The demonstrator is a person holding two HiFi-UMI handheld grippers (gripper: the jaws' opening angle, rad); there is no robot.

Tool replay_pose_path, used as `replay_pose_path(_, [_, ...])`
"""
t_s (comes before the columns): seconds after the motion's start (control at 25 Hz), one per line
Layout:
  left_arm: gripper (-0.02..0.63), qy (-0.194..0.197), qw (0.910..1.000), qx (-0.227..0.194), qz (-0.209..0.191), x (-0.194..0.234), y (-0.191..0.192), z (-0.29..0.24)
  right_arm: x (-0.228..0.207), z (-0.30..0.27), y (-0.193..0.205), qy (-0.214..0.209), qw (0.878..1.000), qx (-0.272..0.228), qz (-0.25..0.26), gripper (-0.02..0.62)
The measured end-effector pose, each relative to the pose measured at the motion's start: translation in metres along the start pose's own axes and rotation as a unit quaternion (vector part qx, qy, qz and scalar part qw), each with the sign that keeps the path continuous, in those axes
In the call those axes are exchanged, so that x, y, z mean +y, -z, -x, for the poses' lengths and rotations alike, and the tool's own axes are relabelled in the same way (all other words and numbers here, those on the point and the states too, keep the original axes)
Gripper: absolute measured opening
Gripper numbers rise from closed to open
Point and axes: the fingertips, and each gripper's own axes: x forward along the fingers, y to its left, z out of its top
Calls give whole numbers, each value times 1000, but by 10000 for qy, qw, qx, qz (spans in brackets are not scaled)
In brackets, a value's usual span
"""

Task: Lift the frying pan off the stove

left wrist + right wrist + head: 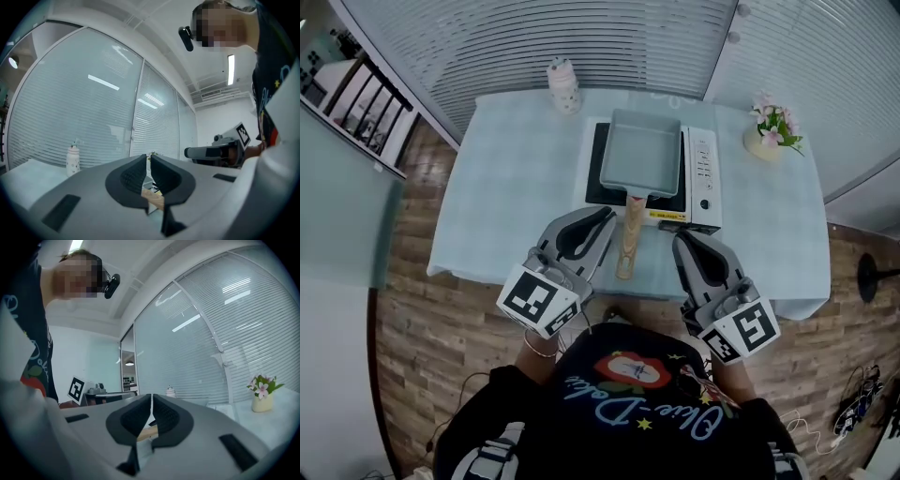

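Frying pan point(642, 150), rectangular and grey-blue, sits on the stove point(701, 178) at upper centre of the head view. Its wooden handle point(629, 239) points down-frame toward the person, reaching past the stove's edge over the pale table point(506, 178). Left gripper point(602, 220) is just left of the handle, jaws pressed together with nothing between them. Right gripper point(684, 242) is lower right of the handle and apart from it, jaws likewise together and empty. White bottle point(563, 86) stands upper left of the stove, flower pot point(772, 129) upper right.
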Motion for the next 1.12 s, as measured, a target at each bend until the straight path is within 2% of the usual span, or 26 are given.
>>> replay_pose_path(0.16, [7,54,9994,274,203,16,22,-7,1,-8,11,25,9998,72,-159,2])
replay_pose_path(0.36, [13,138,9957,614,677,32,49,-12,5,-21,35,-17,9983,373,-453,3])
replay_pose_path(0.48, [85,290,9906,789,1075,38,64,-17,5,-26,48,-4,9967,532,-616,3])
replay_pose_path(0.56, [108,412,9852,813,1452,40,71,-19,4,-28,55,-2,9951,606,-777,5])
replay_pose_path(0.68, [171,658,9697,653,2259,41,75,-24,1,-32,63,-24,9904,644,-1227,34])
replay_pose_path(0.84, [225,915,9388,402,3297,42,77,-28,2,-36,73,-87,9732,614,-2215,77])
replay_pose_path(1.0, [254,1016,9184,503,3790,41,86,-36,3,-40,85,-208,9541,708,-2904,137])
replay_pose_path(1.12, [270,1202,8997,668,4144,32,95,-41,4,-44,92,-306,9372,730,-3397,167])
